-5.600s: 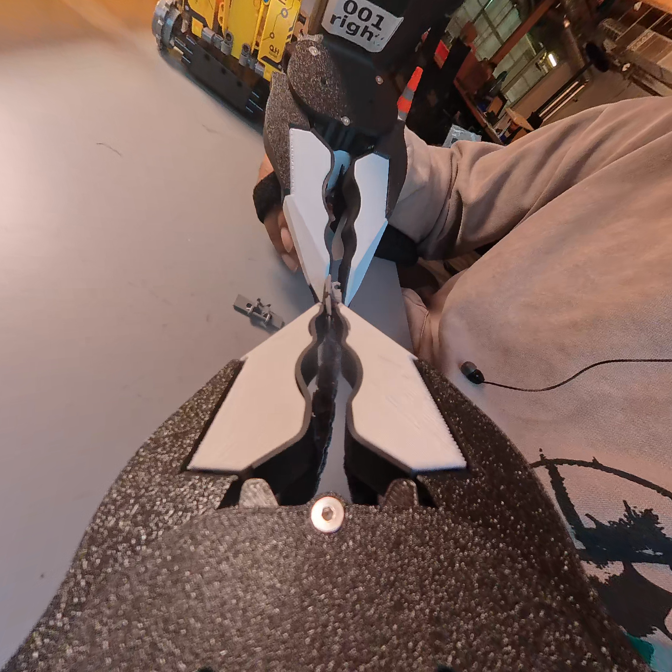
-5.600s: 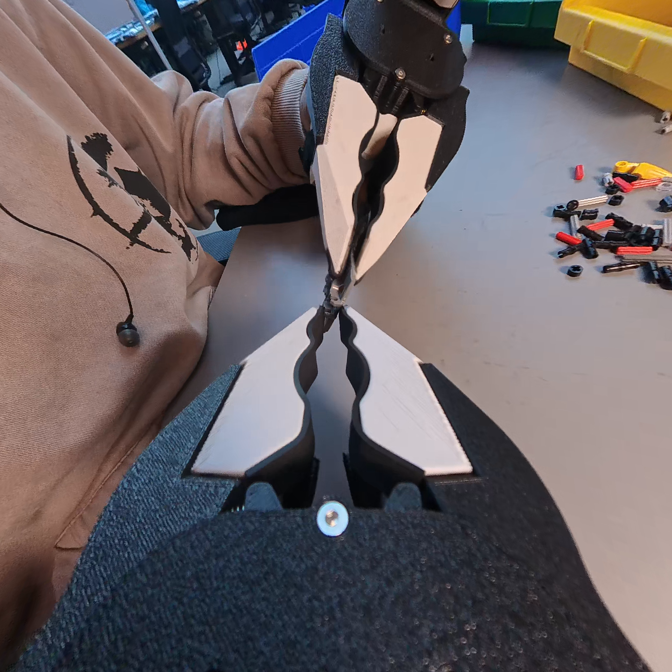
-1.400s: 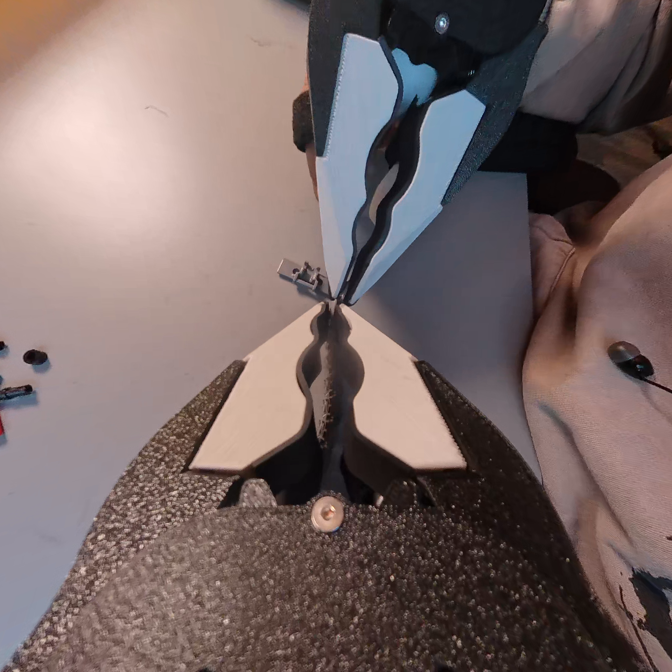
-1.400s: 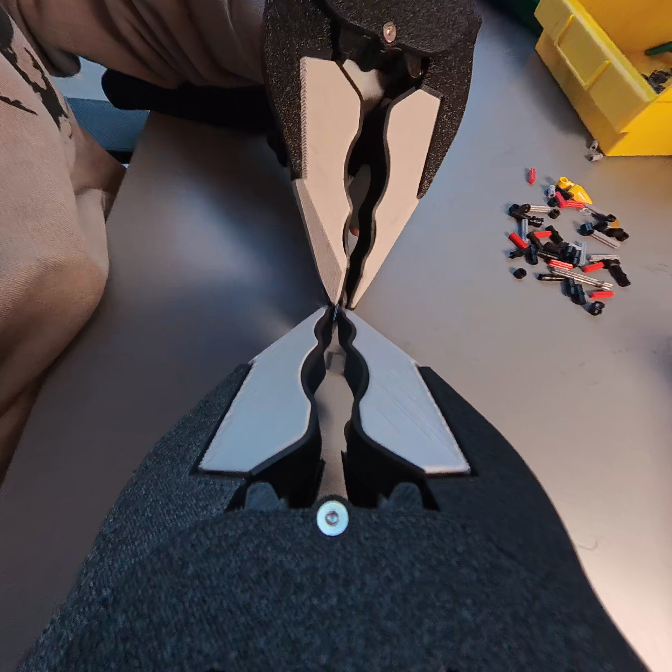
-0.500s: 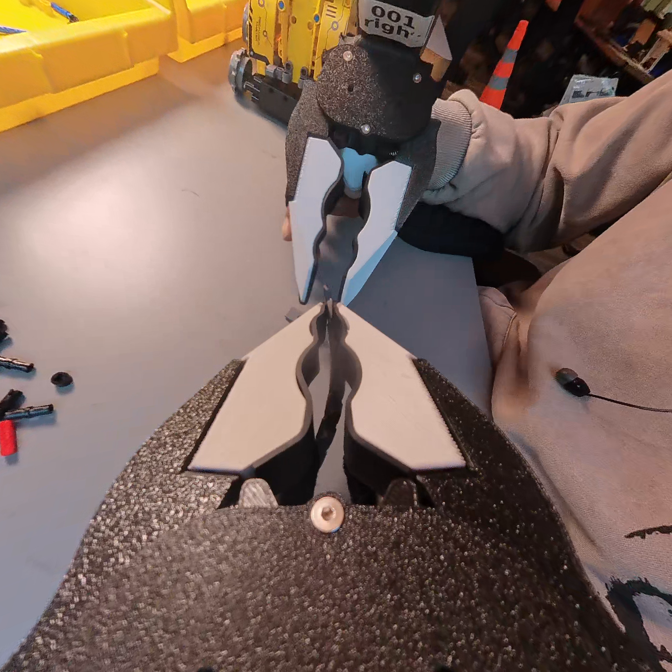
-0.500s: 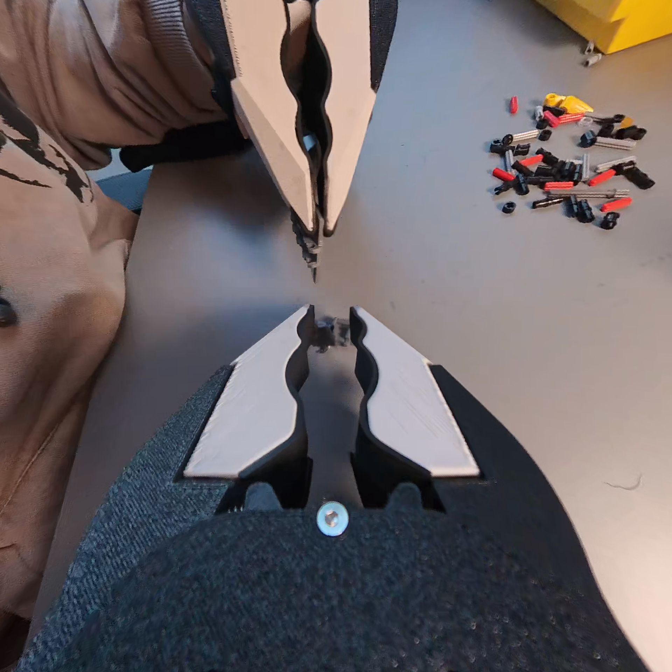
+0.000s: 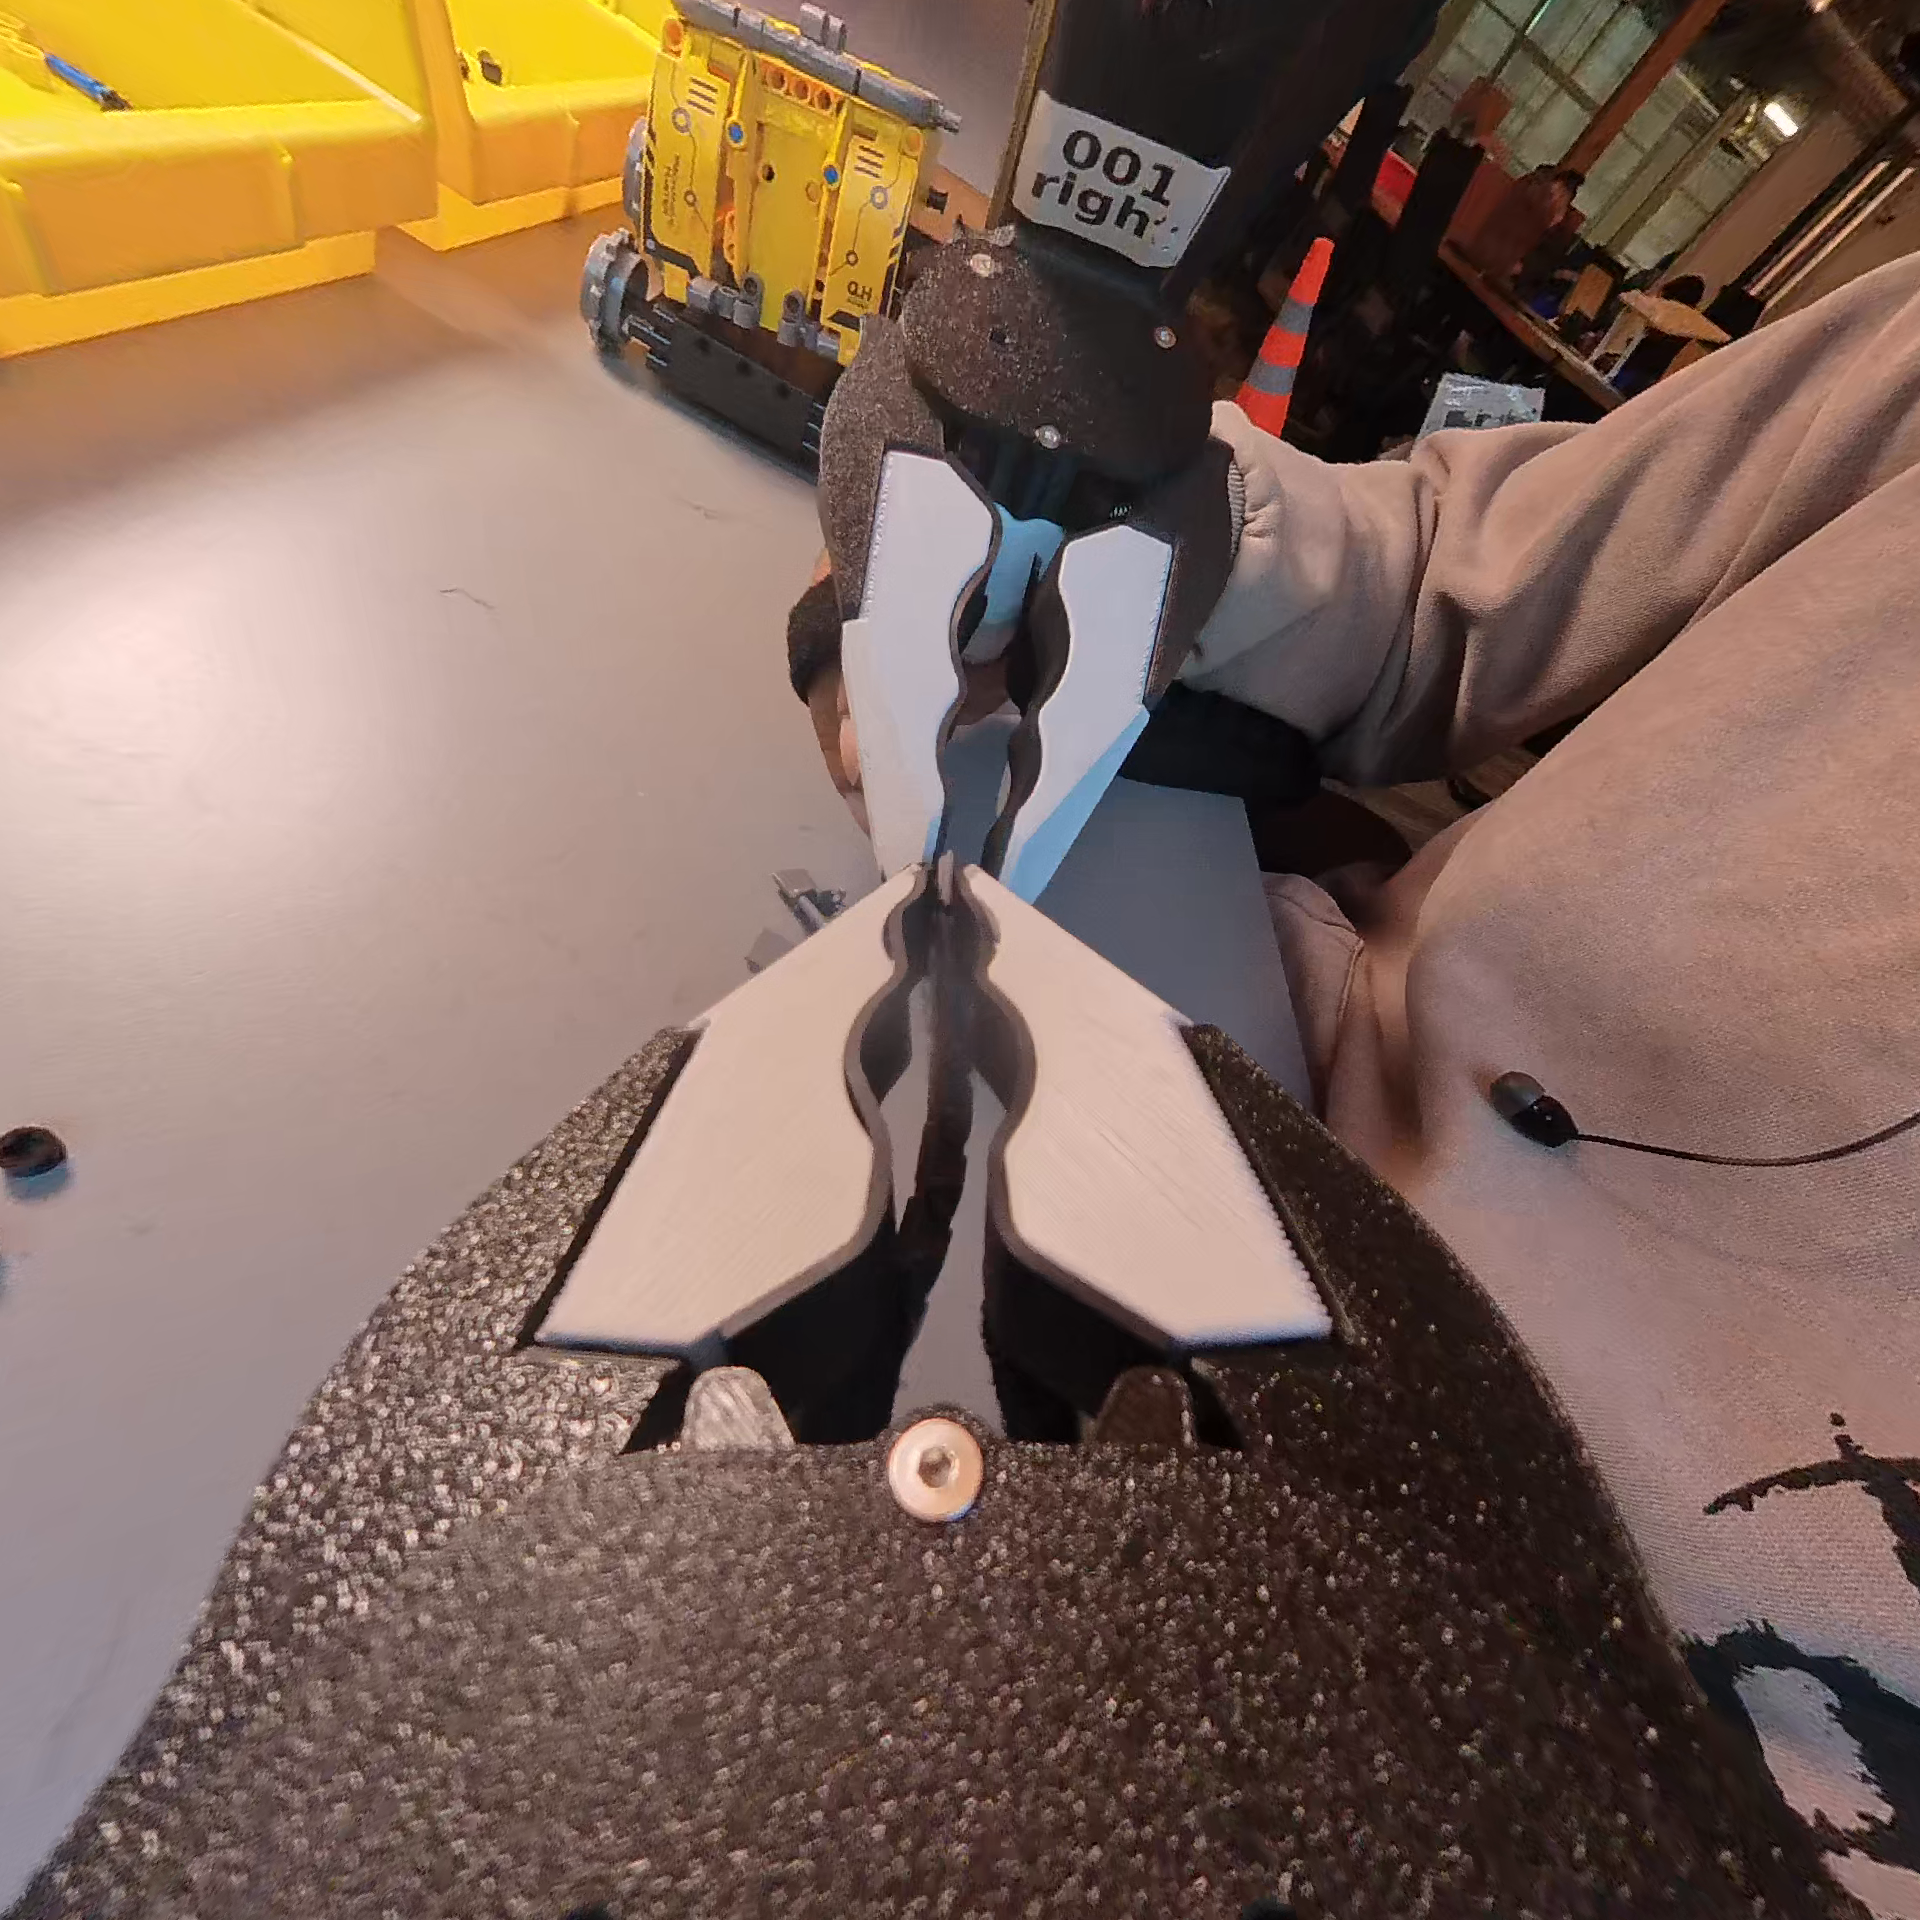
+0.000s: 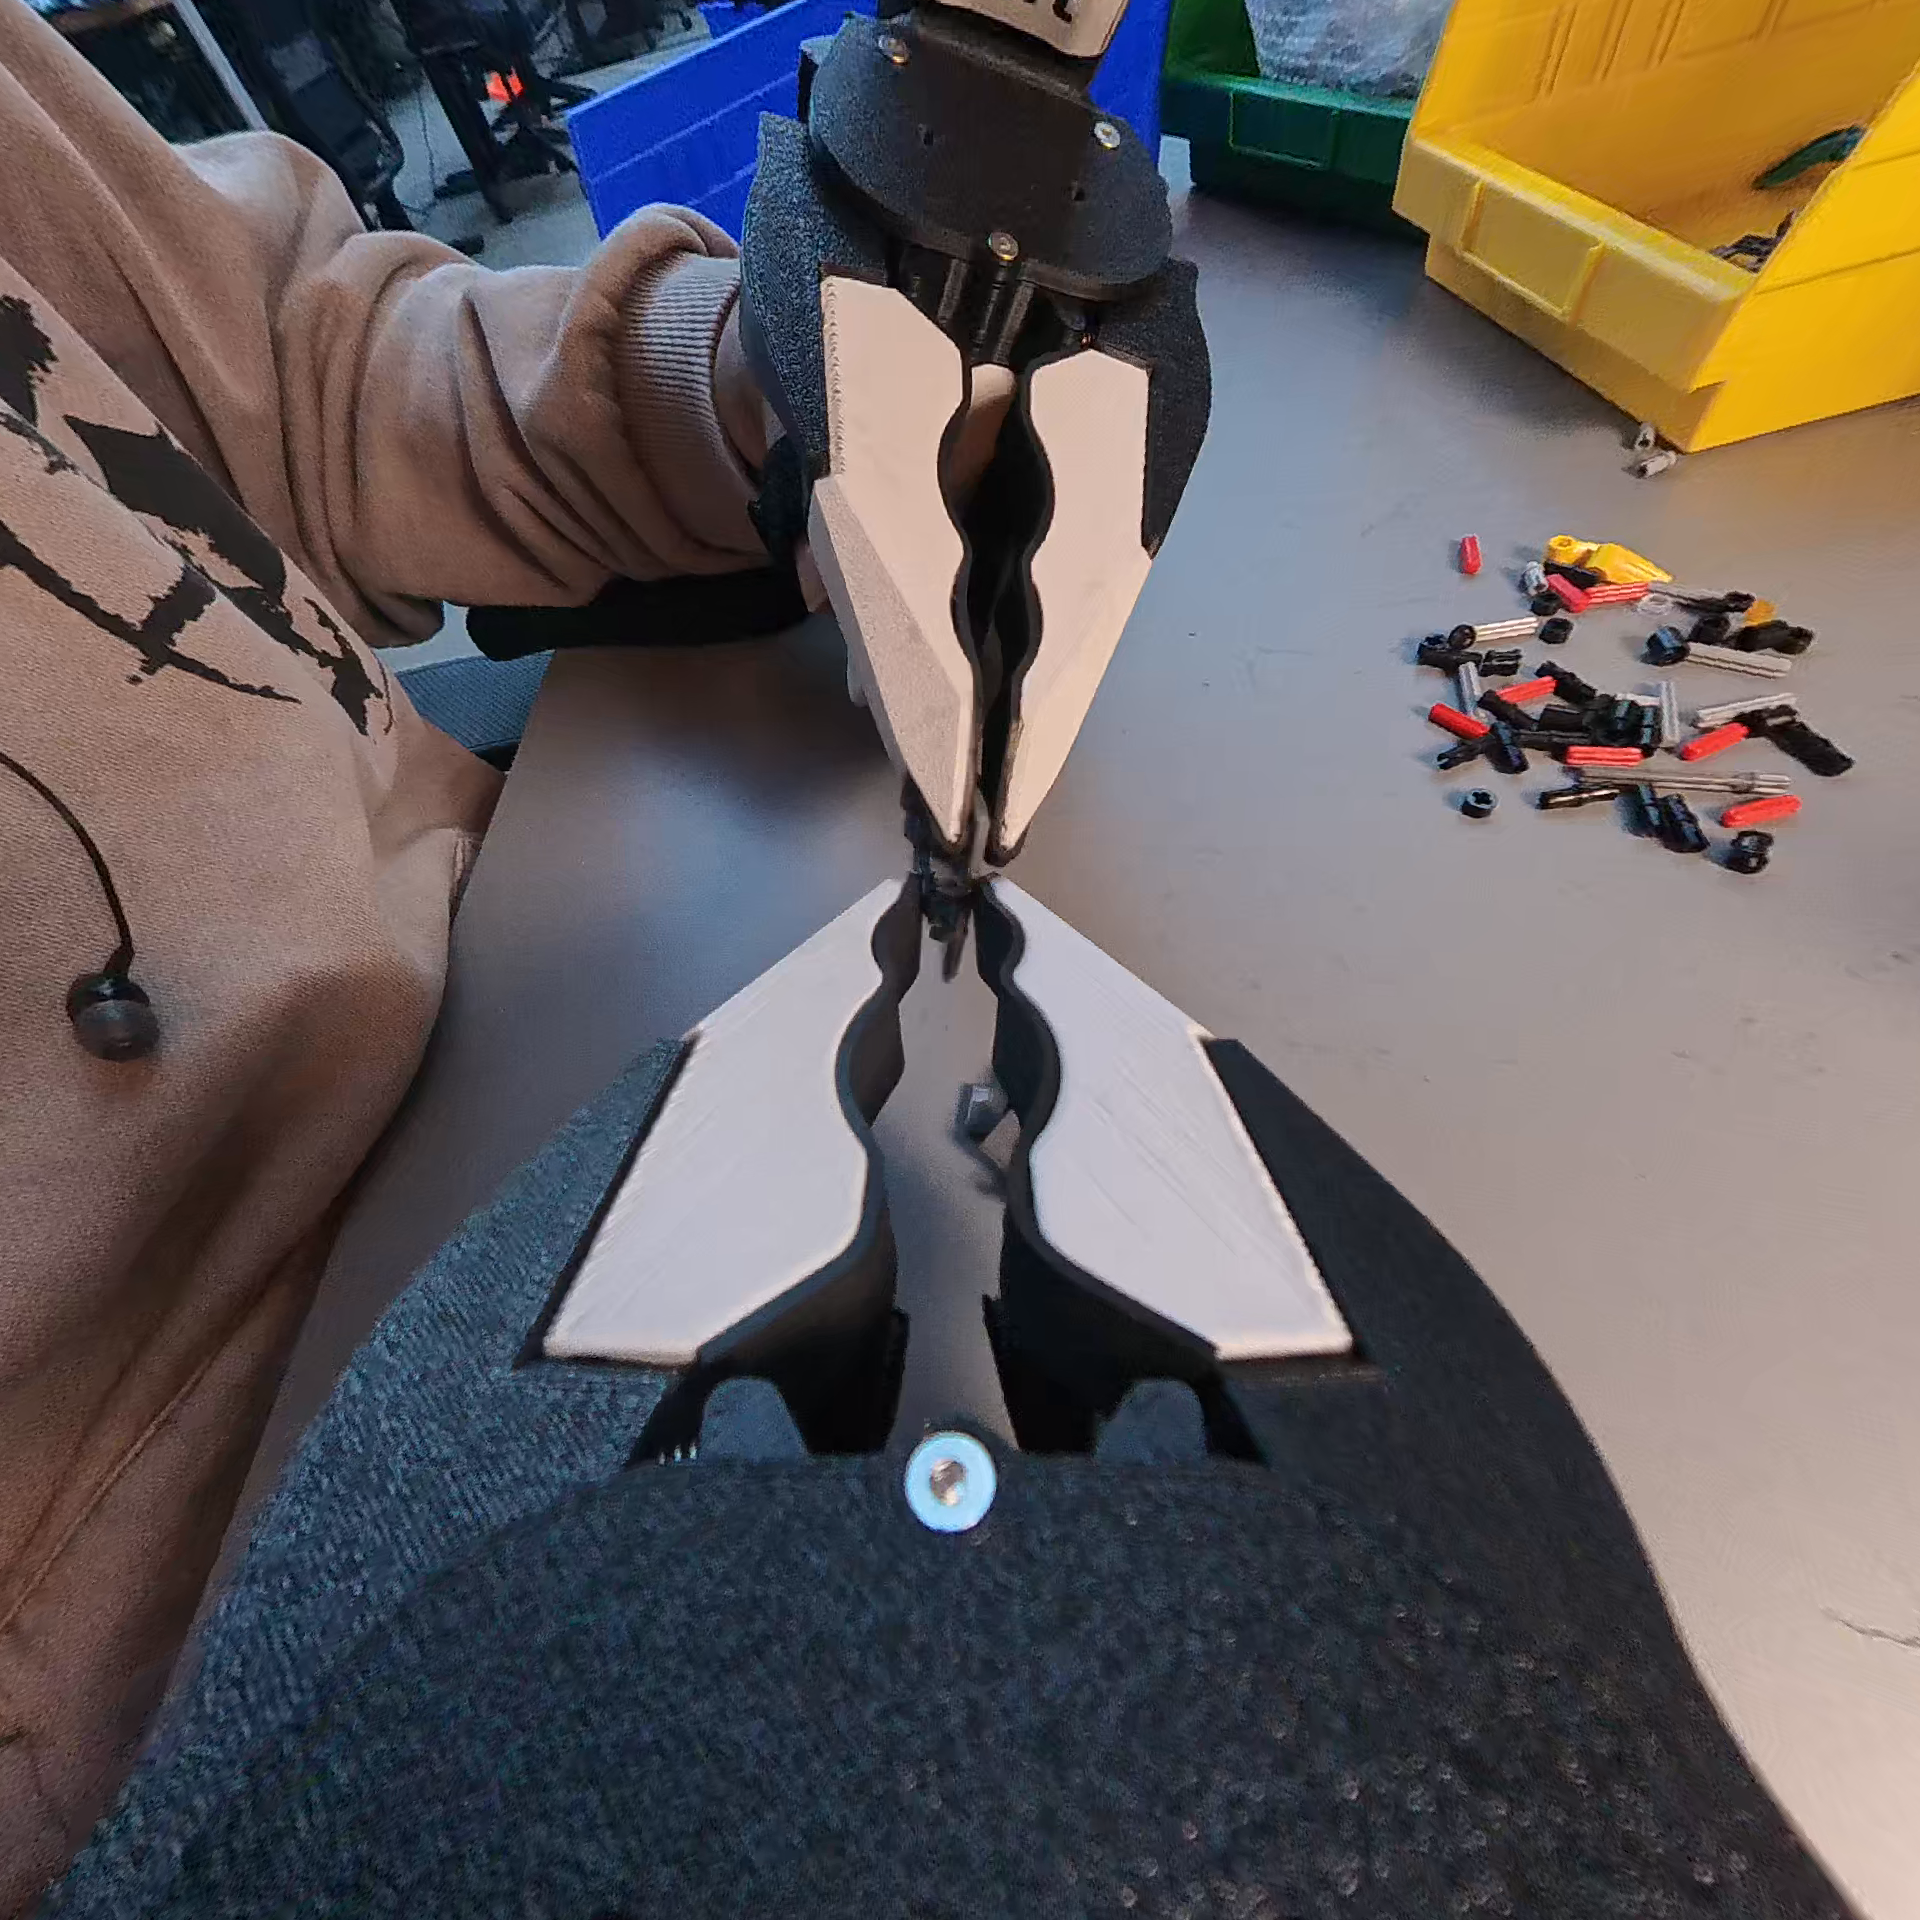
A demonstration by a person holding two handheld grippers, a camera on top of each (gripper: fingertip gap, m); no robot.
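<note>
The left gripper [image 7: 943, 883] is clenched on a small dark piece [image 8: 940, 909], pinching it at the very tips of its fingers. The piece is hanging in the air above the grey tabletop [image 7: 364, 727], close to the person's beige sweatshirt [image 8: 260, 935]. The right gripper [image 8: 948, 906] is meeting it tip to tip. Its fingers are standing narrowly apart on either side of the piece, but the blur there means I cannot tell whether they are actually pressing on it.

A grey piece [image 8: 977, 1107] is lying on the tabletop directly below the two grippers. A scatter of red, black and grey pins [image 8: 1621, 707] is lying well off to the side, near a yellow bin [image 8: 1662, 291]. A yellow toy vehicle [image 7: 769, 208] is standing at the far edge.

With so little of the piece caught between the tips, it looks likely to twist or pop out. In my judgement the hold calls for both grippers lined up on one axis, firm pressure from the left, and slow, small movements from the right.
</note>
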